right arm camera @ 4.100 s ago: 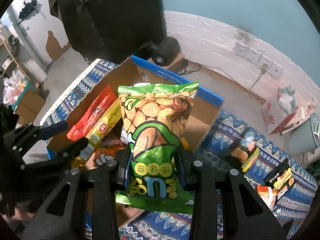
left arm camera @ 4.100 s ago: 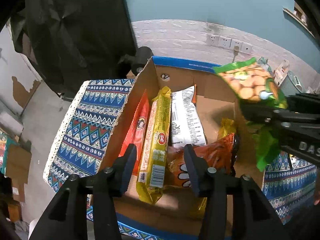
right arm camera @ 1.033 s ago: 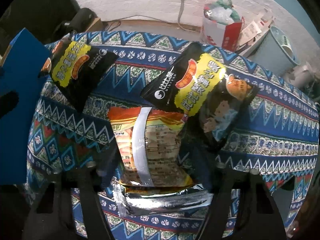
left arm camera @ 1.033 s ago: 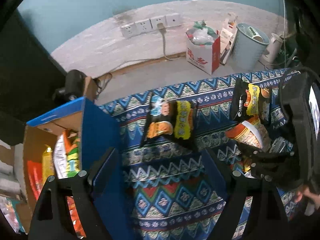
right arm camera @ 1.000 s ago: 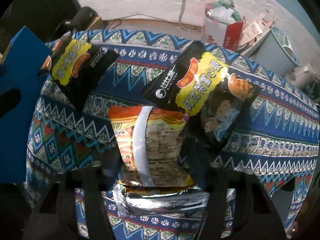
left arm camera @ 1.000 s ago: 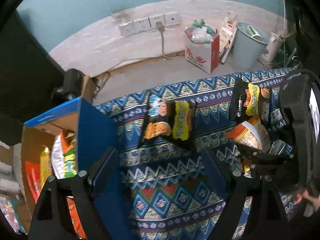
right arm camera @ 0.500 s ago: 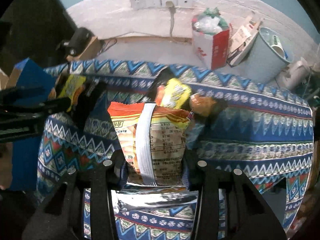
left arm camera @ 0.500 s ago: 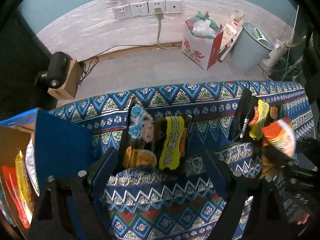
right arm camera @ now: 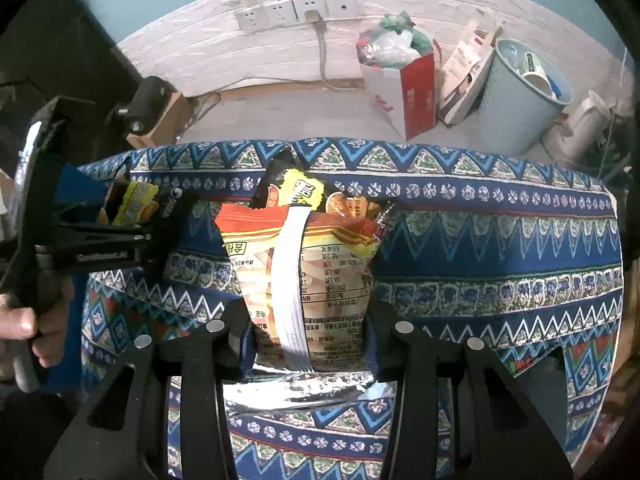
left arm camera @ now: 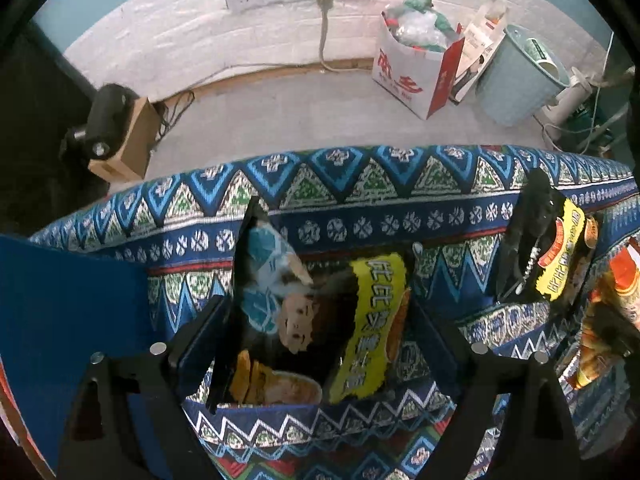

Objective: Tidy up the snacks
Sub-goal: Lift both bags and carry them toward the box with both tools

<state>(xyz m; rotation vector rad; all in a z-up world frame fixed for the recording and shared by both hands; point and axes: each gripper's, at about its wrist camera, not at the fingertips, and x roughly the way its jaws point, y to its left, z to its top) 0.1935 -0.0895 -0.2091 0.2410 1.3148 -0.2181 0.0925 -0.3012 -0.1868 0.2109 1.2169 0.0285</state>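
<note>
Blue cardboard box wall point(left arm camera: 72, 320) crowds the left fingers point(left arm camera: 200, 336); bare patterned bench cloth point(right arm camera: 500, 240) lies open right of the black-and-yellow snack packet point(right arm camera: 296, 192).

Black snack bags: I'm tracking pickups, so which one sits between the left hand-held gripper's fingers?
The black bag with the blue cartoon figure, near the blue box flap; the other black bag lies apart.

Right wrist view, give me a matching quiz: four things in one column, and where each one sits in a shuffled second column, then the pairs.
Things:
1. orange snack bag
2. black and yellow snack bag
3. red and white paper bag
4. pale blue bin

Places:
A. on the floor, full of rubbish, left of the bin
B. clamped in the right gripper
C. on the floor, right of the paper bag
D. on the patterned cloth, behind the held bag

Pairs: 1-B, 2-D, 3-A, 4-C
</note>
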